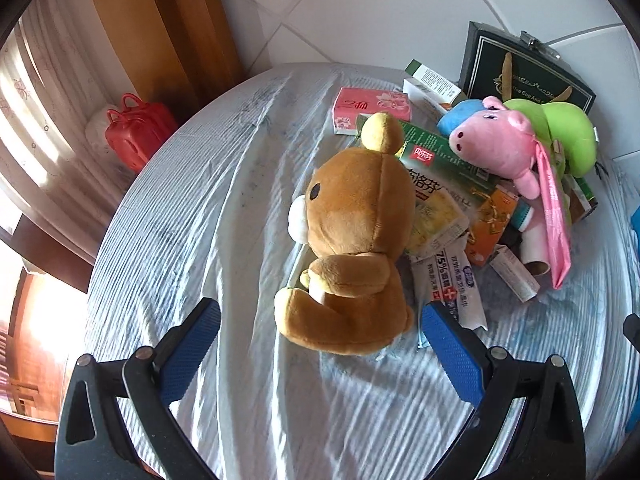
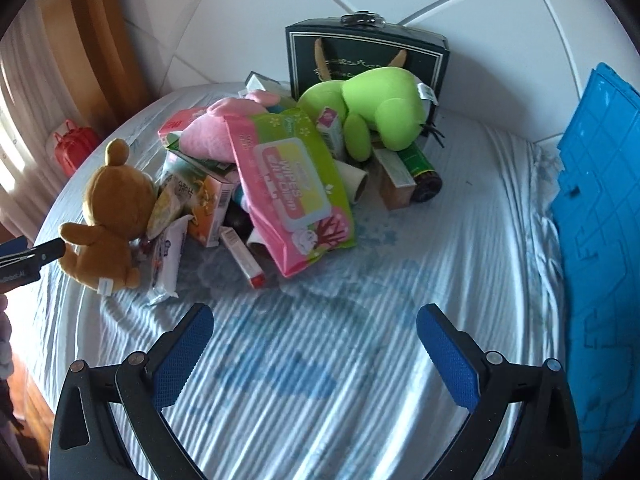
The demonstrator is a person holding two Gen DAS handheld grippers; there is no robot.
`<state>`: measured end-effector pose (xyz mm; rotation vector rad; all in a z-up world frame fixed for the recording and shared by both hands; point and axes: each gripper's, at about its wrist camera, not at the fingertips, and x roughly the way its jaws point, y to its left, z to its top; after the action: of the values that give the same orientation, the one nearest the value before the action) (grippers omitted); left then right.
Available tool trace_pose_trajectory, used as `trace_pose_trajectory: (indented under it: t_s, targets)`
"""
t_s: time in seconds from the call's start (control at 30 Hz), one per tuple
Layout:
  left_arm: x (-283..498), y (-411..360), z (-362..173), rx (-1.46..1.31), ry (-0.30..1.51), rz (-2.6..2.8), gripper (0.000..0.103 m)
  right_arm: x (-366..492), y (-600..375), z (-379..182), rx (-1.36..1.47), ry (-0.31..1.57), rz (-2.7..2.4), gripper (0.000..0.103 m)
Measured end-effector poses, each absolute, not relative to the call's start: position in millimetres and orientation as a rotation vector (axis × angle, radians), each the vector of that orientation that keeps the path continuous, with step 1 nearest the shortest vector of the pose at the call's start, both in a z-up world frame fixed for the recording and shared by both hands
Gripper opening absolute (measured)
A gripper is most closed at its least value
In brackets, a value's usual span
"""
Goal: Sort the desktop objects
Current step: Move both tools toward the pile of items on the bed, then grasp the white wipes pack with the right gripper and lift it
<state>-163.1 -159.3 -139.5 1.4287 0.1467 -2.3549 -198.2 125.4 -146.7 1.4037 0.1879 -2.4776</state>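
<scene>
The bear (image 1: 352, 236) lies on its side at the near edge of the pile, on the striped cloth (image 1: 200, 208) over the bench. The left claw (image 1: 320, 344) hangs just short of it, fingers apart. Best to close across the body, clear of the wipe packet (image 1: 452, 284) beneath. The right claw (image 2: 316, 344) waits apart over bare cloth.

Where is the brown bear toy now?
The brown bear toy sits on the striped cloth at the pile's left edge, against the medicine packets, just ahead of the open left gripper.
</scene>
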Motion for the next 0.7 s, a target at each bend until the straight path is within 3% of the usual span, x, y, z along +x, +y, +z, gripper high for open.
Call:
trace_pose_trajectory:
  t_s: [0.33,0.37,0.47,0.7]
  targets:
    - [-186,-166,-183,1.581,0.145,-2.329,0.102,-223,64,-185,1.525,0.133,-2.29,0.103]
    - [-189,-166,-186,1.591,0.148,-2.327,0.102,-225,57,-187,1.521,0.108,-2.264,0.1]
    - [-201,-165,-195,1.615,0.14,-2.317,0.102,-234,35,-199,1.549,0.072,-2.182,0.074]
    - [-218,-168,-212,1.686,0.118,-2.292,0.102,-251,-14,-230,1.63,0.123,-2.061,0.071]
